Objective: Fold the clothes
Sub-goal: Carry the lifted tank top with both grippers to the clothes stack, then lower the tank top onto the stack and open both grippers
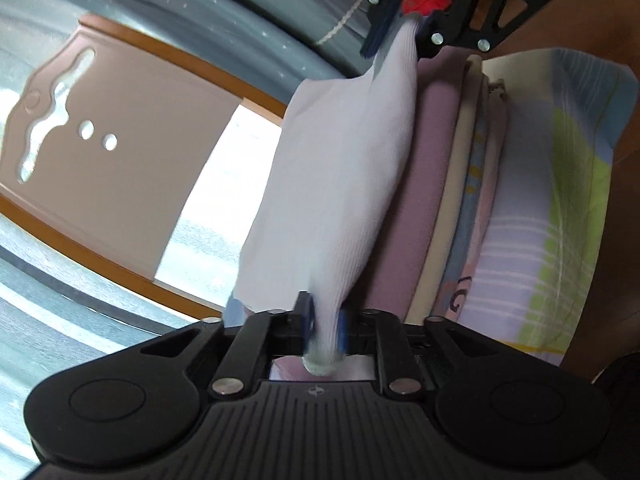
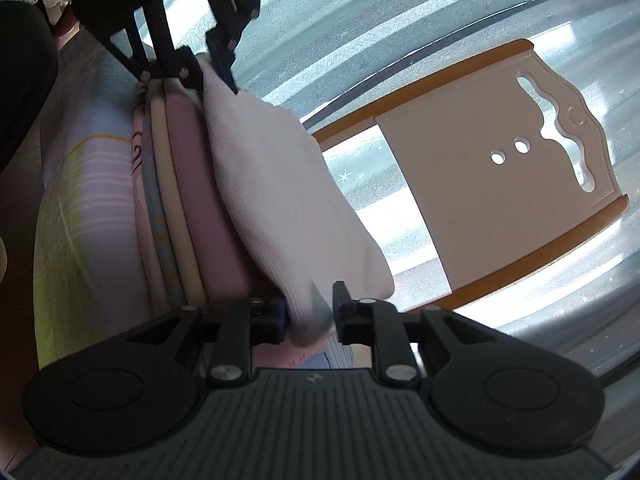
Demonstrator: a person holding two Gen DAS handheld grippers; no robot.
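Left claw [image 1: 322, 330] clamps one end of white garment [image 1: 340, 184], right claw [image 2: 310, 314] grips other end; cloth w/ a fold hangs just beside folded stack [image 2: 176, 200]. Looks mid-job: needs laying on stack.

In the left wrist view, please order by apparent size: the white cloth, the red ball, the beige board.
1. beige board
2. white cloth, though it is nearer the camera, so this is unsure
3. red ball, mostly hidden
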